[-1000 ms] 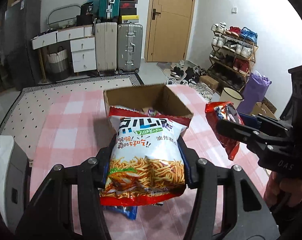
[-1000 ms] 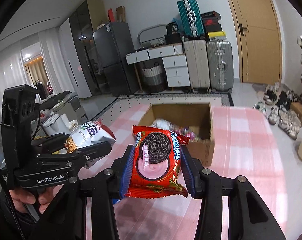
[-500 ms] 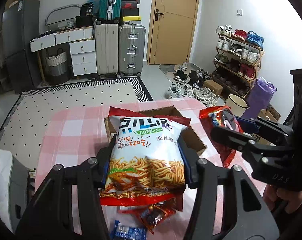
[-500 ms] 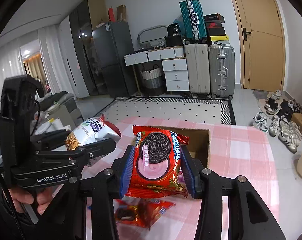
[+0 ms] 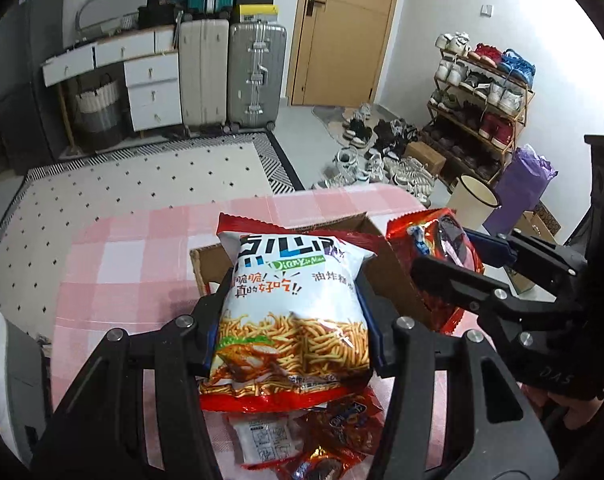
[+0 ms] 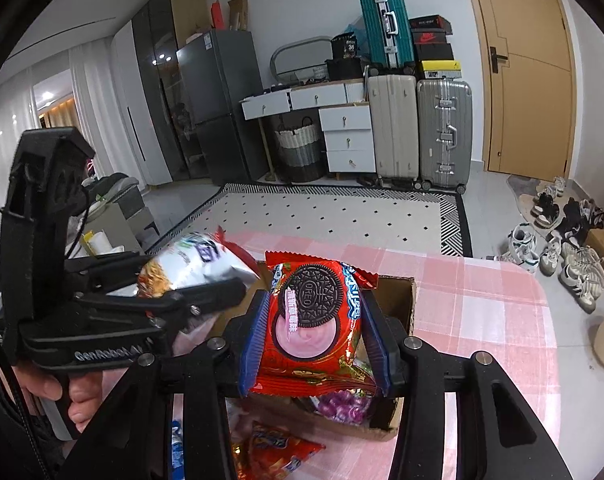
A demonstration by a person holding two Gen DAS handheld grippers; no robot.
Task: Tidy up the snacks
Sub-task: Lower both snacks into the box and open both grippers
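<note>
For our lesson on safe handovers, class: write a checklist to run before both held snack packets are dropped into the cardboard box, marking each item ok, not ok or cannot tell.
1. Left gripper clamps the white fried-noodle snack bag: ok.
2. Right gripper clamps the red Oreo packet: ok.
3. Cardboard box is open on top: ok.
4. Box has room left; purple-wrapped snacks already lie inside: cannot tell.
5. Both packets are over the box opening: cannot tell.
6. Loose packets on the pink checked tablecloth still need packing: not ok.
</note>
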